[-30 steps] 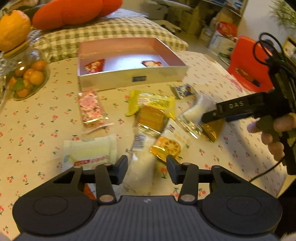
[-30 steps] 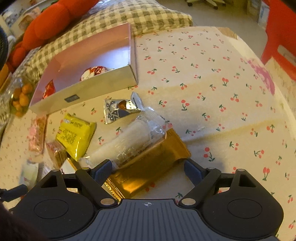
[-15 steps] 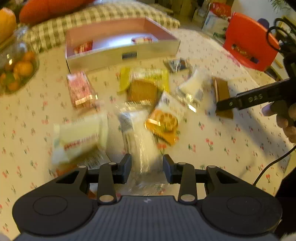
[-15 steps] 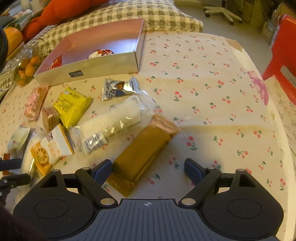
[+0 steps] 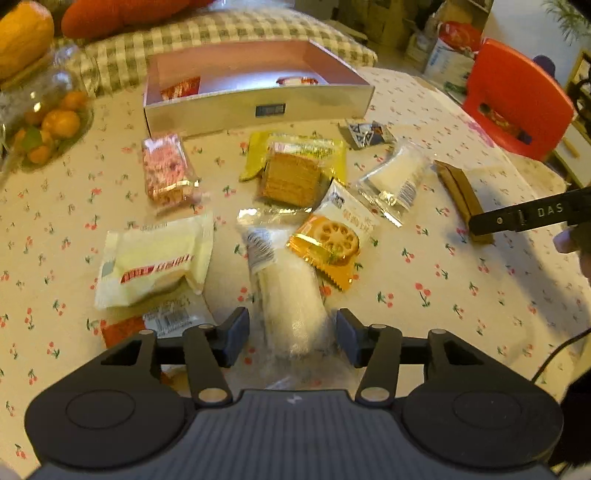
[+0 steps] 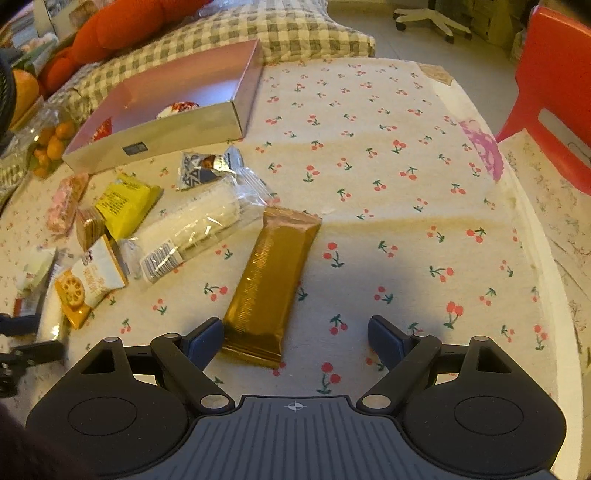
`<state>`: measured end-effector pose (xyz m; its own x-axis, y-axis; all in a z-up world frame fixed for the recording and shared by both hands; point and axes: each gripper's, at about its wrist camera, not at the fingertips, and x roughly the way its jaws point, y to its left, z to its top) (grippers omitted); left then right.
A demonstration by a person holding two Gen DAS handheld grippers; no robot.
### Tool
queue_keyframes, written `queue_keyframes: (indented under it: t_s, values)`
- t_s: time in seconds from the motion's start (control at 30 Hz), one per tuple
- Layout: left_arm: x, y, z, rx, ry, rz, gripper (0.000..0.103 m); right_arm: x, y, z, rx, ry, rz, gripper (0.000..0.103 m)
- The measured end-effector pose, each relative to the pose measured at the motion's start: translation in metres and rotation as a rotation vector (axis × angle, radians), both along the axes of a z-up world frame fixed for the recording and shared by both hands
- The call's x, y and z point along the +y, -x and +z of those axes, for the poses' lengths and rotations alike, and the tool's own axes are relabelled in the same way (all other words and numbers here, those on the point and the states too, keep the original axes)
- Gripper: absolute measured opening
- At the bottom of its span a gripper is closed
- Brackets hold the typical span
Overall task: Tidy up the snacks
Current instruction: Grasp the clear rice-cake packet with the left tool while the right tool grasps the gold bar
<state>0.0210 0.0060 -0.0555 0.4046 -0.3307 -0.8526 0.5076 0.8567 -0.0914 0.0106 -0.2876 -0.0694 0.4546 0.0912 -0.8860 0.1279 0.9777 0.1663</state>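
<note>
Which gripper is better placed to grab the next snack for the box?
Left, probably. The left gripper is open with the white roll already between its jaws. The right gripper is open too, but the gold bar lies off-centre by its left jaw.

Cherry-print tablecloth [image 6: 369, 147], red plastic chair [image 6: 554, 92], checked cushion [image 6: 277, 33] behind.

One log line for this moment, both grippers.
left gripper: open, straddling clear-wrapped white roll | right gripper: open, gold bar by its left finger | box: two snacks inside
</note>
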Motion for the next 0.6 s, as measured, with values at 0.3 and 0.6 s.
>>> queue_keyframes:
  t_s: [0.3,0.6]
  values:
    - [-0.008,0.002,-0.003,-0.067,-0.041,0.032,0.047,0.014,0.001,0.001,-0.035,0.065,0.031,0.079]
    - [0.000,-0.004,0.000,-0.033,-0.020,0.089,0.032,0.023,0.001,0.005,-0.060,0.089,0.074,0.038]
